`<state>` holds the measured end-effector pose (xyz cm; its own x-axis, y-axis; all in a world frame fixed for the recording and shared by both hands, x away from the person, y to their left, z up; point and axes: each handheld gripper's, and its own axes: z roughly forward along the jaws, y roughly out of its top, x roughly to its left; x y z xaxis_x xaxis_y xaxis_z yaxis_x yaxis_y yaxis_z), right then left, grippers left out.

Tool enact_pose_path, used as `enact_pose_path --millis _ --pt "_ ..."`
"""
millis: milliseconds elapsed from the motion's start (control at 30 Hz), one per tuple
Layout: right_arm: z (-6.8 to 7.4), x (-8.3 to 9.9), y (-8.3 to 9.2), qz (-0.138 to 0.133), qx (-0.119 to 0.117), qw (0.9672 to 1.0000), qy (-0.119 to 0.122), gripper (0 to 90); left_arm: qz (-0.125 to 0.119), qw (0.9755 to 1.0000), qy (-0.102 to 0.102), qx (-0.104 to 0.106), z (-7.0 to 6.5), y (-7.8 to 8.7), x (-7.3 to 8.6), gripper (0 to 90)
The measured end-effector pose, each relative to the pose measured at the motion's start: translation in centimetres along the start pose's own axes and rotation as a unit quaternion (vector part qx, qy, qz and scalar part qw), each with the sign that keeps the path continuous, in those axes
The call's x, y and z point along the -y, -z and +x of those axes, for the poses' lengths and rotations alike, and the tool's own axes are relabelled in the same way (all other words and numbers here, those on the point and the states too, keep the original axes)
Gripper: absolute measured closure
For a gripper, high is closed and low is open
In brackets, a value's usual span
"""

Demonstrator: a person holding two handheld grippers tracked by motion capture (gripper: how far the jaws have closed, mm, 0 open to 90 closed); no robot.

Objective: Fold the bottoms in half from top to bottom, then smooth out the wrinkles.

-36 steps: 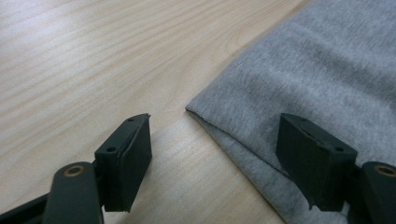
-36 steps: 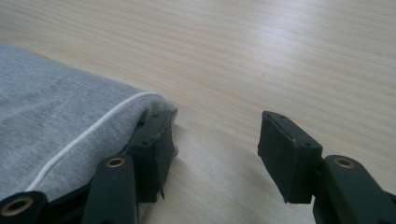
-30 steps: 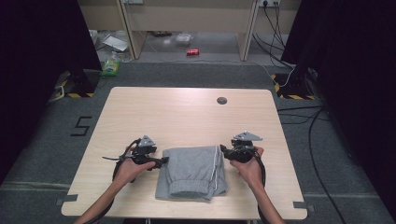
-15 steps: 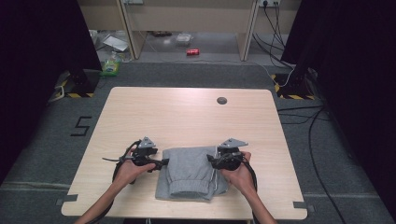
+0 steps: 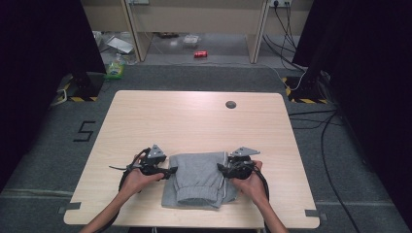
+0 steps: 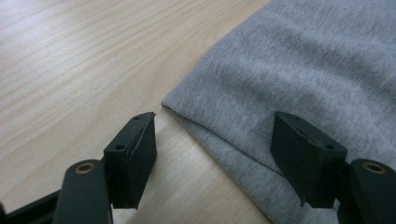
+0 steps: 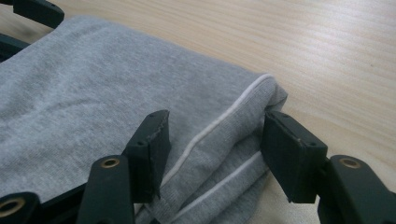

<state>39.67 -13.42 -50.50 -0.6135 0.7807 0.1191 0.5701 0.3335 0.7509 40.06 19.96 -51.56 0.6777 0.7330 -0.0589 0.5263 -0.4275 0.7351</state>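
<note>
We are at the grasping step of folding: the folded grey knit garment with white piping (image 5: 201, 179) lies at the lower centre of the high view, on the near part of the light wood-grain bench (image 5: 194, 121). The left gripper (image 6: 212, 154) sits at the garment's left edge; its jaws have just been closing yet stand wide, one over bare bench and one over the fabric, with the corner of the hem between them and no pad pressing on it. The right gripper (image 7: 212, 154) straddles the stacked right edge, jaws moderately wide on either side of the piped fold, close to the cloth but not visibly clamping it. We judge that the next move calls for closing both jaws on all layers at once, then lifting both edges together so that the fold stays square. A small dark round grommet (image 5: 231, 104) lies well apart in the upper right of the bench. Nothing obstructs the work; the trailing cables stay beside the hands.
</note>
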Motion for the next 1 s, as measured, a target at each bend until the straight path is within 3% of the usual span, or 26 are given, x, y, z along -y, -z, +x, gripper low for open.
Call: enact_pose_path --millis 600,1000 --pt "-0.2 -0.2 -0.4 0.003 0.012 0.9999 0.012 46.4 -0.005 1.0 -0.003 -0.004 0.3 -0.5 -0.3 31.3" --pt "-1.9 -1.4 -1.9 -0.007 0.016 0.9998 0.012 47.0 -0.008 0.9997 0.011 -0.021 1.9 -1.9 -1.7 31.3"
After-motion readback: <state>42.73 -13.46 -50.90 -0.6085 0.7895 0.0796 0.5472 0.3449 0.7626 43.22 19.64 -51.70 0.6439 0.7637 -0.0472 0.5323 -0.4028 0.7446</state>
